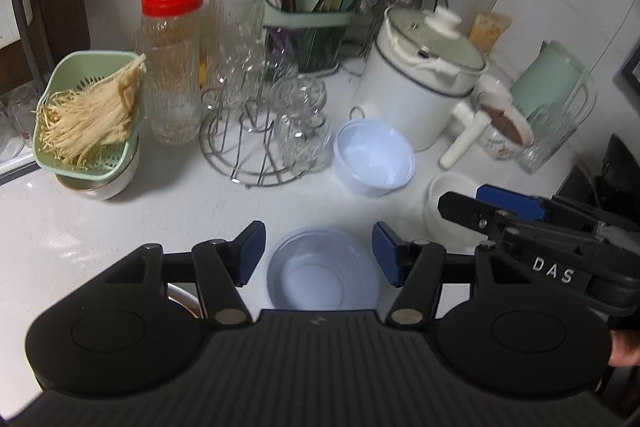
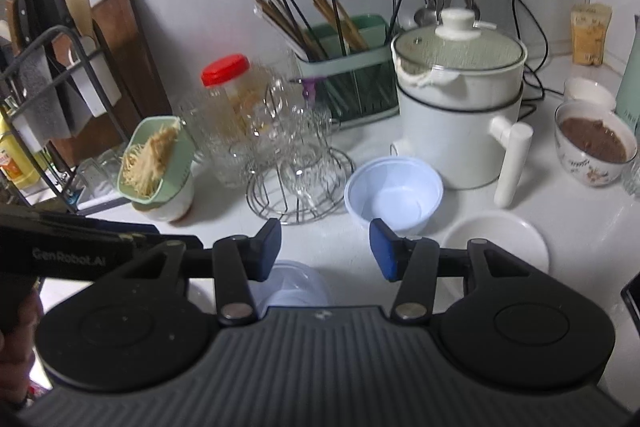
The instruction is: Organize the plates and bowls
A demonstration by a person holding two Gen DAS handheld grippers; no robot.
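A stack of translucent plastic bowls [image 1: 324,275] sits on the white counter [image 1: 120,227], just below and between the blue pads of my left gripper [image 1: 319,255]. That gripper is open and touches nothing. The same stack [image 2: 296,287] shows under my right gripper [image 2: 325,251], which is also open and empty. Another plastic bowl [image 1: 374,157] [image 2: 394,195] stands farther back beside the white pot. A white plate [image 2: 496,239] lies to the right. In the left wrist view that plate [image 1: 448,191] is partly hidden by the right gripper [image 1: 476,203].
At the back stand a white lidded pot [image 2: 460,115], a wire rack of glasses [image 1: 256,131], a chopstick holder [image 1: 316,23] and a red-lidded jar [image 1: 172,67]. A green colander of enoki mushrooms [image 1: 92,111] rests on a white bowl at left. A bowl of brown food [image 2: 594,143] sits at right.
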